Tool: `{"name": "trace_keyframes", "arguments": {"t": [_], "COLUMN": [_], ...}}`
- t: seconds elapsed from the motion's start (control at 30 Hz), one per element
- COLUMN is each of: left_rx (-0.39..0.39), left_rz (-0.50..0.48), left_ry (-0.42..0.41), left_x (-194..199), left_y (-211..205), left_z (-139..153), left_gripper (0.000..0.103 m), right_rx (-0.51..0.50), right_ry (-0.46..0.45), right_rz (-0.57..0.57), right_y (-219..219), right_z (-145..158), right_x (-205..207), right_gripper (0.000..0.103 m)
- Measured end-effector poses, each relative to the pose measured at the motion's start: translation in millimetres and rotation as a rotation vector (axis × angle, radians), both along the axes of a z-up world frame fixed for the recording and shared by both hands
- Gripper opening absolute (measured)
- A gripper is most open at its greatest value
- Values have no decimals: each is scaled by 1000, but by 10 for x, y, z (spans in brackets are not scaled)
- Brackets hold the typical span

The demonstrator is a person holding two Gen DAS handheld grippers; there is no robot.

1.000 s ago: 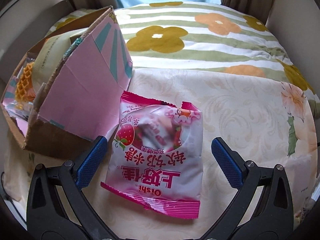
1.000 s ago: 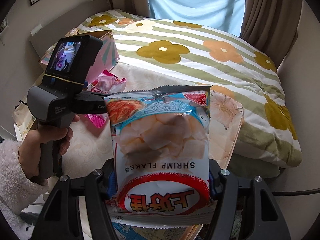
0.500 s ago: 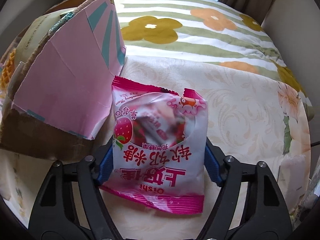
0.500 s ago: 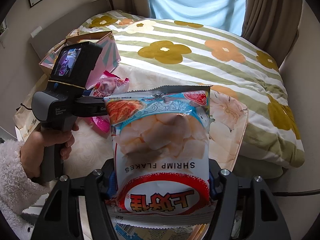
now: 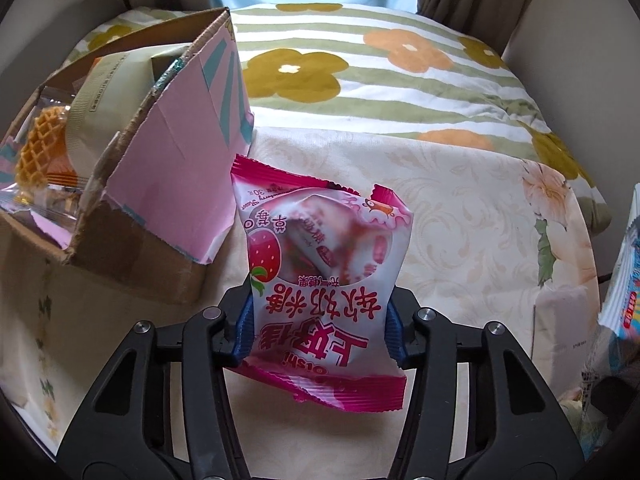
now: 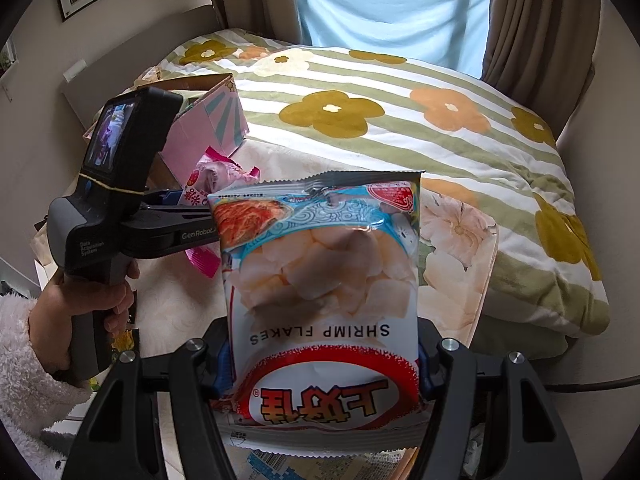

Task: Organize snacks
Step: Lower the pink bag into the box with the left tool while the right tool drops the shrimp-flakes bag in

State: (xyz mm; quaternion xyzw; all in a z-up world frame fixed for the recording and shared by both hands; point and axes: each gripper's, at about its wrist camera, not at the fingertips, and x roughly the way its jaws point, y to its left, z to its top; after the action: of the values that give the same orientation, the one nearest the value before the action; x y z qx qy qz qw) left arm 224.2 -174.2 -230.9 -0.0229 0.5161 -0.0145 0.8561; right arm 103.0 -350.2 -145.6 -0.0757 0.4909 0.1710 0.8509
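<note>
While pinched between left fingers (image 5: 390, 330), crinkled pink strawberry candy bag (image 5: 320, 272); right fingers (image 6: 423, 364) on shrimp flakes bag (image 6: 320, 280).

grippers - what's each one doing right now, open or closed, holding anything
Left gripper: closed on the pink strawberry candy bag.
Right gripper: closed on the shrimp flakes bag.

The left gripper (image 5: 320, 326) clamps the near end of the strawberry candy bag (image 5: 320, 280) over the bedspread (image 5: 460, 208), with the open cardboard box (image 5: 120, 184) just left of it and snack packets (image 5: 44, 160) inside. To the right, the right gripper (image 6: 322, 364) grips the shrimp flakes bag (image 6: 320, 264); the quilt (image 6: 400, 96) lies far behind
</note>
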Motion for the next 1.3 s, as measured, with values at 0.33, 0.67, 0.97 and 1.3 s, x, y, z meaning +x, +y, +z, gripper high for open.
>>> {"name": "trace_keyframes", "arguments": {"t": [0.33,0.67,0.97,1.3], "left_rx": [-64,-114,-116,-128], "left_rz": [-65,-78,-4,59], "left_ry": [-55,-172,-184,-102], "left_x": [-393,-492,-203,355], "left_y": [140,777,1892,3002], "left_z": [617,1478,1807,1552], "left_gripper": [48,48,48,48], "right_rx": [-5,-2,31,61], "right_ry": [-49,-125,-138,-109], "right_rz": [-21,-44,-37,-45], "right_y": [189,726,1575,2442], "right_z": [307,851,1049,886], "right_x": [-111,-52,314,831], "right_gripper": [63,62,62,62]}}
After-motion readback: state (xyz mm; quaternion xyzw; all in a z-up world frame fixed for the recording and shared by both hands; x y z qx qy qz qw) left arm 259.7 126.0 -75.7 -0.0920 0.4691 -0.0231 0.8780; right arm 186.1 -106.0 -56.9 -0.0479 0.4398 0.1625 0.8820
